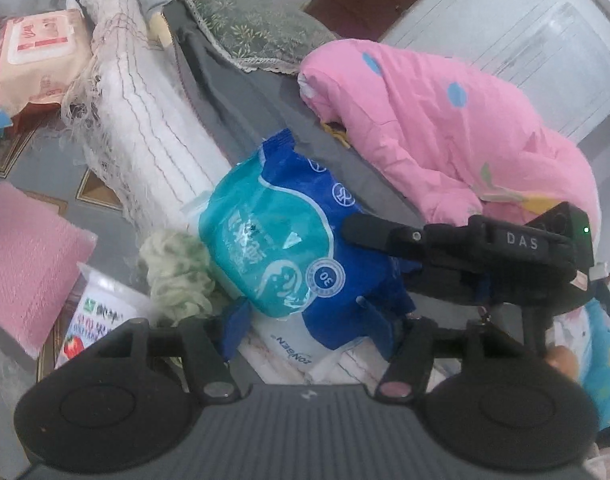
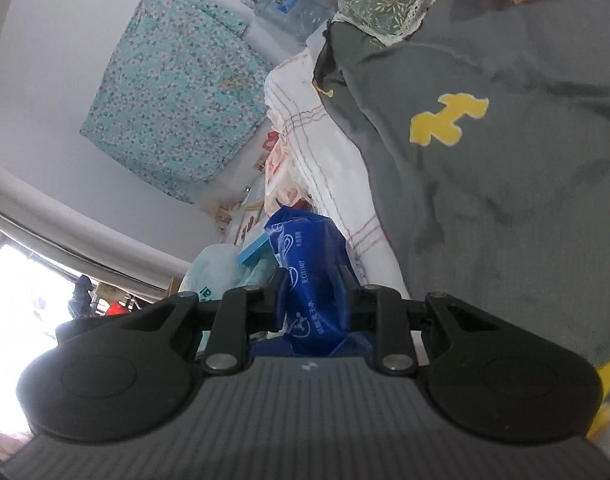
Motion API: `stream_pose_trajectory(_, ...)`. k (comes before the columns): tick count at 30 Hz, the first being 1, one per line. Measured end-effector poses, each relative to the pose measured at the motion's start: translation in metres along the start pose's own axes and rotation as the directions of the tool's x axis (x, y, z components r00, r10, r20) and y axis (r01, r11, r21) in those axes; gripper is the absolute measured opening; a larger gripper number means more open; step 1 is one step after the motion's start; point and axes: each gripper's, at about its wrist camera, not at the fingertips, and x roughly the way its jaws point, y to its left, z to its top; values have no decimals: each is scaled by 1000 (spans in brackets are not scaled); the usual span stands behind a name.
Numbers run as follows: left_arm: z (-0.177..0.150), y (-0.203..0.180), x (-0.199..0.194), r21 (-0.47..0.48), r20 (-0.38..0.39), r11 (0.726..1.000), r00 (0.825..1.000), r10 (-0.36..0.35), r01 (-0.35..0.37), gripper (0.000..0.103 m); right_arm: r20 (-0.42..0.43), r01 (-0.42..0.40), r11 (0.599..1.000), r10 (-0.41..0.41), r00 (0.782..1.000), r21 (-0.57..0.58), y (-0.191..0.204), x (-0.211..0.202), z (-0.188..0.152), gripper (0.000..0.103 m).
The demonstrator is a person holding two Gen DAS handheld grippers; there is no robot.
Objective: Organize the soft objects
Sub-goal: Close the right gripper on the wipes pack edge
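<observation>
Blue-and-teal pack pinched by the right gripper on a cluttered bed.

Grey bedding spreads across the scene, with a pink spotted quilt heaped at the far right and a white stitched blanket running along the left. Near the middle lies the plastic pack of soft goods, its dark blue end squeezed between the right gripper's narrow jaws; in the left wrist view that gripper reaches in from the right and lies across the pack. The left gripper hangs half open just near of the pack, its pads not pressing on it. A pale green scrunchie sits just left of the pack, touching it.
</observation>
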Motion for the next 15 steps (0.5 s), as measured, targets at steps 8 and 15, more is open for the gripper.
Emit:
stream_pose_trajectory(8, -20, -12, 5, 48, -25, 998, 998, 50, -49, 70, 64, 122, 987, -116, 991, -102, 14, -9, -8, 11)
stream_pose_trajectory(15, -31, -14, 22, 76, -49, 994, 995, 83, -79, 67, 82, 221, 967, -212, 974, -126, -3, -12, -11, 13)
